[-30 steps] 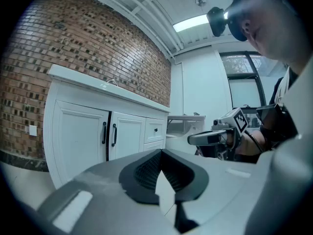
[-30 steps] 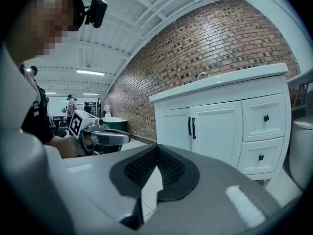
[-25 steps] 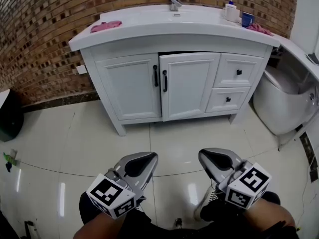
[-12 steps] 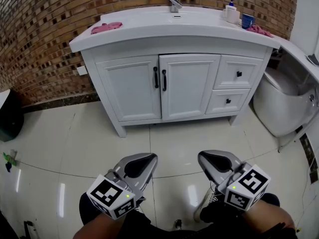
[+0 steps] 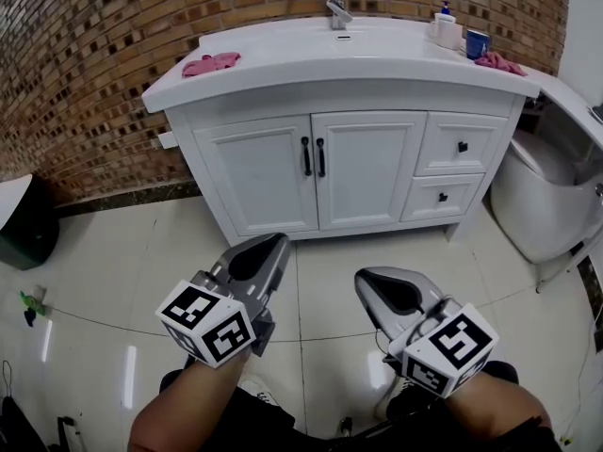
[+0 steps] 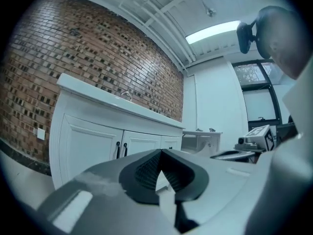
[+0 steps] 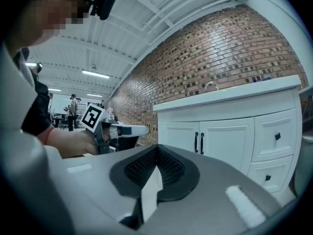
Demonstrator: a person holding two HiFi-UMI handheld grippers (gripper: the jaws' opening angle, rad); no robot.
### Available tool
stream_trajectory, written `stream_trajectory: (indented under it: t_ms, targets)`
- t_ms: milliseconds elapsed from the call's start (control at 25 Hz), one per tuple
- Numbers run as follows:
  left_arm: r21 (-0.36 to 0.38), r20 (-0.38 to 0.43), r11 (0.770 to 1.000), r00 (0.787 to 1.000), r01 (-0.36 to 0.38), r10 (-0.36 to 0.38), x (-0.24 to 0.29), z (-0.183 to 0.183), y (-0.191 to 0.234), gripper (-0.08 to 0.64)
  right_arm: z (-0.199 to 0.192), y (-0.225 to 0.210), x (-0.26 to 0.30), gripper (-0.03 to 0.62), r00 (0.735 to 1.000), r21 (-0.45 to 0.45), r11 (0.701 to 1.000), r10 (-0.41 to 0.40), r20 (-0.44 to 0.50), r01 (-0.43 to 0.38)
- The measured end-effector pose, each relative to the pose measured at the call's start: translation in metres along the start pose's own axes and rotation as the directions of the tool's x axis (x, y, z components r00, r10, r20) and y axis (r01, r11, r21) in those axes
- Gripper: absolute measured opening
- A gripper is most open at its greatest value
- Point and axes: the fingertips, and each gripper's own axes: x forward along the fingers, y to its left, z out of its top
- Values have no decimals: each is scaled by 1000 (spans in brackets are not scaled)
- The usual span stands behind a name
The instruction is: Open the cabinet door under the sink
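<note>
The white sink cabinet (image 5: 259, 172) stands against the brick wall, its two doors closed. Two black vertical handles (image 5: 313, 156) sit side by side at the middle seam; they also show in the left gripper view (image 6: 121, 150) and the right gripper view (image 7: 199, 142). My left gripper (image 5: 271, 245) hangs over the floor tiles short of the left door, shut and empty. My right gripper (image 5: 369, 281) is beside it, a bit nearer to me, also shut with nothing held. Both point level at the cabinet front, well apart from it.
Two small drawers (image 5: 460, 147) fill the cabinet's right side. On the countertop are a faucet (image 5: 334, 8), a pink cloth (image 5: 213, 62), a soap bottle (image 5: 445, 24) and a blue cup (image 5: 477, 42). A white fixture (image 5: 542, 196) stands at the right, a dark bin (image 5: 24, 226) at the left.
Both grippers have risen and moved forward toward the cabinet, the left one further. Both stay shut.
</note>
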Motion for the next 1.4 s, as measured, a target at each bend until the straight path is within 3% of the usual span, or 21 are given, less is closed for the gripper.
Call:
stream_trajectory:
  t_ms: [200,360,520,880,1400]
  targets:
    - [105,10,994,999,-44,44,26,12,29,6,4,-11,20,8,1000,-6,1000,-24,7,24]
    - [145,-25,987,997,-69,74,60,-2,60,8,3,-30,31,8,999,81,996,-32,9,32]
    - [171,-77,981,992,-90,104,97,-22,93,64,2,-49,41,8,999,93,995,-46,9,45]
    - [170,-106,975,981,-146,165,157,-42,142,98,-5,-73,62,8,1000,69,997,-27,3,27]
    - [155,-133,967,966,-201,222,220,-60,191,141,-17,-111,75,8,1000,205,979,-14,-9,16]
